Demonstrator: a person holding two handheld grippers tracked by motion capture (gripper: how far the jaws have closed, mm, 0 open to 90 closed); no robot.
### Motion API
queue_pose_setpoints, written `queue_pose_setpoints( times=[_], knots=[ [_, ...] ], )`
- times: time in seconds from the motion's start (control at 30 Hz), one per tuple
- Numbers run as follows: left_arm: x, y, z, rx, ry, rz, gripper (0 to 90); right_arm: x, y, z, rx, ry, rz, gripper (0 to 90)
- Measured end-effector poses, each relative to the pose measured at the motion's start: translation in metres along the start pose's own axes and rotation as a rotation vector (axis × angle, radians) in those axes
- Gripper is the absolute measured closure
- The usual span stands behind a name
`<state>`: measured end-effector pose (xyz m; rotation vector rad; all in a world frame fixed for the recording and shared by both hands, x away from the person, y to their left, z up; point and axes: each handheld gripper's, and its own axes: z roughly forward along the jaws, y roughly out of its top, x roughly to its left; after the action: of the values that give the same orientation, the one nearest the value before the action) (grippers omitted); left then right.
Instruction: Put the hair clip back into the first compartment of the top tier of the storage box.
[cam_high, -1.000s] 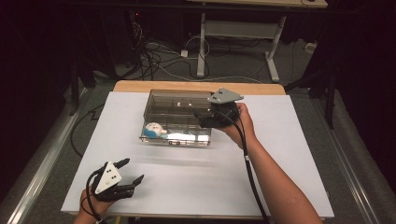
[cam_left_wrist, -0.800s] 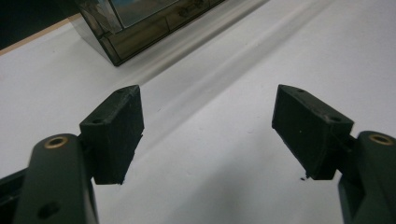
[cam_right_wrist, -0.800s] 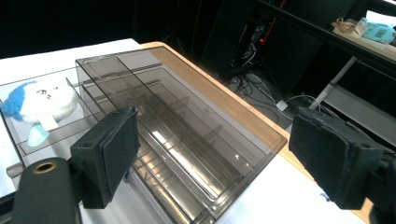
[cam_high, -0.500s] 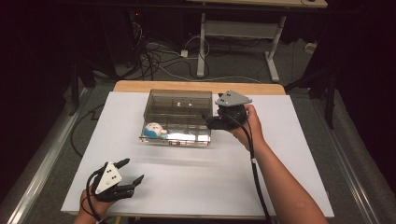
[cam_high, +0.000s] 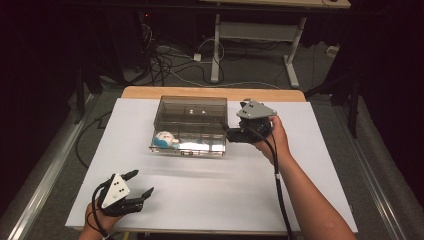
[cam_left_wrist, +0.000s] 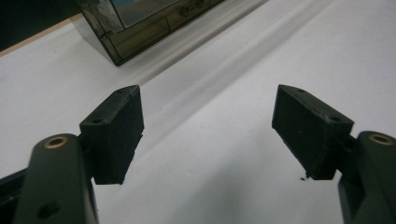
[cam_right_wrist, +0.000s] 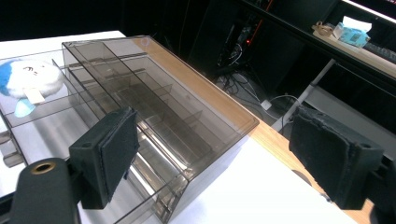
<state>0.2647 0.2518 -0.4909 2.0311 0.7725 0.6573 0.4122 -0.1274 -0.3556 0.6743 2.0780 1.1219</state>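
The clear drawer box (cam_high: 192, 122) sat at the upper centre of the high view on the white table (cam_high: 320, 200), its drawer pulled out toward you. Your right gripper (cam_high: 226, 131) was just beside the box's right end — jaws spread wide, one over the drawer, one off the box's far corner. Your left gripper (cam_high: 141, 182) hung at the lower left, well apart, jaws spread on nothing. The small blue-and-white plush toy (cam_high: 165, 139) lay in the drawer's left compartment.

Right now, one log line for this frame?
right gripper: open, at right end of clear organizer box | left gripper: open, idle at near left, apart from box | plush toy: in pulled-out drawer
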Motion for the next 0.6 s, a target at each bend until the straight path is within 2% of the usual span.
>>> queue_pose_setpoints(
  times=[0.23,0.43,0.47,0.6],
  knots=[
    [0.0,0.001,0.0,0.001,0.001,0.002,24.3,0.002,-0.002,-0.013,-0.039,0.002,0.0,16.2],
    [-0.001,0.001,0.001,0.002,0.0,0.002,24.3,0.004,-0.006,-0.023,-0.038,0.008,-0.019,16.1],
    [0.0,0.001,0.001,-0.005,0.004,0.012,24.3,0.005,-0.007,-0.024,-0.038,0.011,-0.025,16.0],
    [0.0,0.001,0.002,0.003,-0.002,-0.002,24.3,0.008,-0.011,-0.032,-0.045,0.017,-0.033,15.9]
  ],
)
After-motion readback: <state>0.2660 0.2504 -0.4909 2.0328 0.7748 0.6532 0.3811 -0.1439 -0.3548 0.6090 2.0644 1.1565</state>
